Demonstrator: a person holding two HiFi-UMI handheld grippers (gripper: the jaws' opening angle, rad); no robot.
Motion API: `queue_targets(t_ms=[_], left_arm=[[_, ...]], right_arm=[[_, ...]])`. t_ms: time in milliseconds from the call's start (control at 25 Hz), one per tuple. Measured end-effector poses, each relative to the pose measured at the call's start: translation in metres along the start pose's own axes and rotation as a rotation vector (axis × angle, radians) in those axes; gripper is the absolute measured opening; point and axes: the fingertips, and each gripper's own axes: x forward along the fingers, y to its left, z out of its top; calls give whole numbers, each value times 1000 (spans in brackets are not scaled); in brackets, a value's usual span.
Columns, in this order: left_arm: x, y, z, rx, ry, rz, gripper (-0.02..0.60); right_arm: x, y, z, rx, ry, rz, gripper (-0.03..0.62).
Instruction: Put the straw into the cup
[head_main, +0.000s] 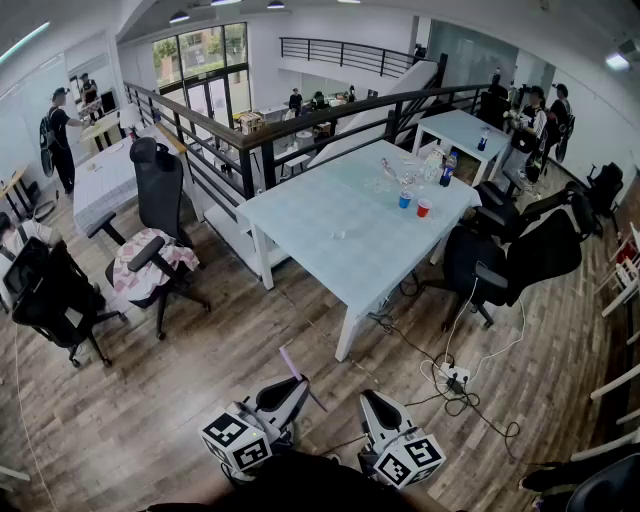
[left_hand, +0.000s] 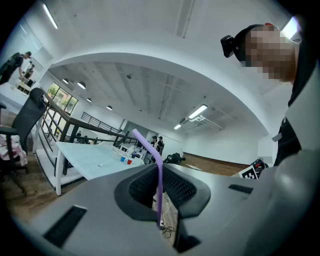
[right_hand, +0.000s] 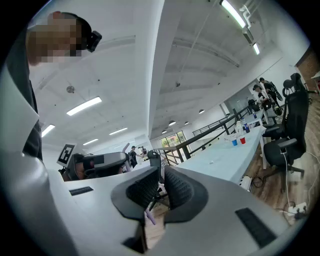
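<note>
Left claw (head_main: 293, 388) level, clamped on straw (head_main: 291, 362); right claw (head_main: 369, 399) level

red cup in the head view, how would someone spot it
Find the big white table beside the black railing. Near its far right end, two small cups stand side by side. The red cup is the right-hand one, next to the blue cup.

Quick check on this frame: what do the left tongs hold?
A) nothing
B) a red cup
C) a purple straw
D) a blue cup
C: in the left gripper view the left tongs are shut on the purple straw, which runs up between them and bends over at its top.
</note>
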Motion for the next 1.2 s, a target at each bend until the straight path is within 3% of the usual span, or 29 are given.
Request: queue_targets(t_ms=[520,1200], left_arm=[[-1,55,17,-29,8,2,38],[-3,204,45,-124,3,-51,38]], right_arm=[[51,4,-4,25,21,-31,55],[166,3,-20,67,42,-215,55]])
